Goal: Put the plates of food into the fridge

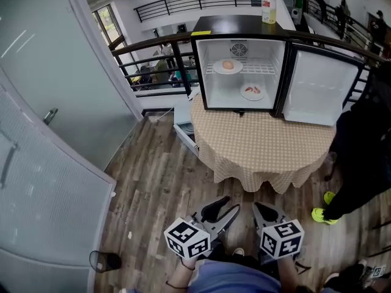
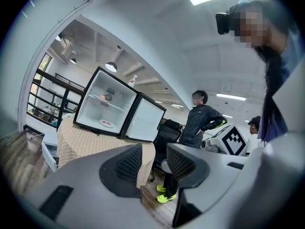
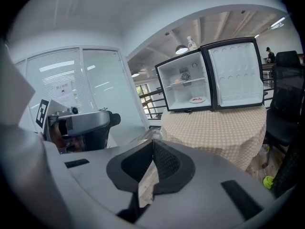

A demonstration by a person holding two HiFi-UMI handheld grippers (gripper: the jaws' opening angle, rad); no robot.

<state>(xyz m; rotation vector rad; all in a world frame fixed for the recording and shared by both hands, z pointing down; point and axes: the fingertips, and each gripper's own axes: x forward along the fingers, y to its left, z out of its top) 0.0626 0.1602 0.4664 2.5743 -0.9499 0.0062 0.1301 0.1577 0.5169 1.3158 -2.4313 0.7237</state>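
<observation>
A frosted glass wall (image 1: 55,102) closes the left side. Bare wood-plank floor (image 1: 153,188) lies open between it and the round worktop under a beige checked cloth (image 1: 263,157). Low in front, the left gripper (image 1: 223,211) has its jaws partly apart with nothing between them. Beside it, the right gripper (image 1: 264,212) has its jaws closed tip to tip, empty. On the worktop the black mini fridge (image 1: 238,24) stands with its door swung out to the right. One white plate of food (image 1: 228,66) sits on its wire shelf, a second plate (image 1: 252,91) on its floor. A person in black (image 1: 360,145) stands by the worktop's right edge.
</observation>
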